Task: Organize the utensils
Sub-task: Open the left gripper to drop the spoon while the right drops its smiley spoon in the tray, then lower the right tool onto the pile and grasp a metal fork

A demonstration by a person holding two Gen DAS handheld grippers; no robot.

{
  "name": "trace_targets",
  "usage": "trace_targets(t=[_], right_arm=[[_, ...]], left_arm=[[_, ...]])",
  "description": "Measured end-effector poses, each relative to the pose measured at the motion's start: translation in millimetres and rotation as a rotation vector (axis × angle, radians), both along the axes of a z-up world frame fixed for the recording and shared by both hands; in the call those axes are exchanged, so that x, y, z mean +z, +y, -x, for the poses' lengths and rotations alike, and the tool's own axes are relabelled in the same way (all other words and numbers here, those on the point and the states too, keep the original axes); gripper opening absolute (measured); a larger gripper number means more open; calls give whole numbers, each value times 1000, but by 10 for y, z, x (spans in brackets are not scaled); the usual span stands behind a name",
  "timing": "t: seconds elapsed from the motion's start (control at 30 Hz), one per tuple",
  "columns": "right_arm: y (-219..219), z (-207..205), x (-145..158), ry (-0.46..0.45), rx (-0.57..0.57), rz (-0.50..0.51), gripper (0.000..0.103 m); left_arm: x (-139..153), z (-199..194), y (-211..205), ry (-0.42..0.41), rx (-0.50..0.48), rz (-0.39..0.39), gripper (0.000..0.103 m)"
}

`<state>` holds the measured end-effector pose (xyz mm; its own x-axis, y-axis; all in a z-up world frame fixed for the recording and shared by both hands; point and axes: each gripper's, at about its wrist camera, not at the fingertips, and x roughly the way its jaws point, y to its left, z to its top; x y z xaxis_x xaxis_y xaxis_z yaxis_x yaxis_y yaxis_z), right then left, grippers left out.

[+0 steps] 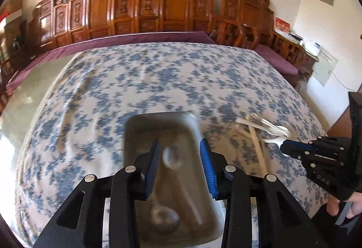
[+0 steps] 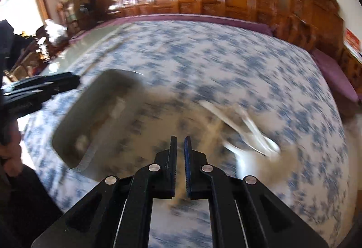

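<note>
The left tongs (image 1: 179, 153) are standing wide apart over the gray tray (image 1: 133, 135), and they are holding nothing. Inside the tray, a spoon (image 1: 171, 156) is lying right under the tongs, and a second spoon (image 1: 164, 218) is lying nearer the camera, both blurry. The tray is sitting on the bench (image 1: 90, 94), which is wearing a white cloth with blue flowers.

The right tongs (image 2: 180, 142) are almost pressed together, with only a thin gap showing, and nothing is sitting between them. They are hanging just above the cloth, pointing forward. In the left wrist view they are reaching in from the right side, with their tips close to the pile of loose utensils (image 1: 264, 129). That pile is lying on the cloth to the right of the tray, with pale chopsticks and white spoons crossing each other.

A hand (image 1: 344, 205) is gripping the handle under the right tongs. There is small writing on that tool, too blurry to read.

Carved wooden chairs (image 1: 144, 3) are standing behind the bench.
</note>
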<state>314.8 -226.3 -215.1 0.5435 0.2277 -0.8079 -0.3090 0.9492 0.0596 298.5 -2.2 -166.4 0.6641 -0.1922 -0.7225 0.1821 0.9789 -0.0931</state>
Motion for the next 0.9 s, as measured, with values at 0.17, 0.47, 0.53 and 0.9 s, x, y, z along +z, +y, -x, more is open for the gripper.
trace_targets(t=[0.17, 0.47, 0.53, 0.9], right_arm=[[-229, -34, -284, 40, -52, -5, 8], [-148, -251, -523, 77, -103, -49, 12], [-125, -305, -552, 84, -115, -41, 12], [43, -464, -690, 99, -142, 99, 22]], left_arm=[[-99, -3, -304, 21, -38, 6, 36], [-210, 25, -490, 40, -59, -5, 36], [-222, 30, -502, 42, -62, -10, 36], [-208, 48, -526, 39, -74, -5, 36]])
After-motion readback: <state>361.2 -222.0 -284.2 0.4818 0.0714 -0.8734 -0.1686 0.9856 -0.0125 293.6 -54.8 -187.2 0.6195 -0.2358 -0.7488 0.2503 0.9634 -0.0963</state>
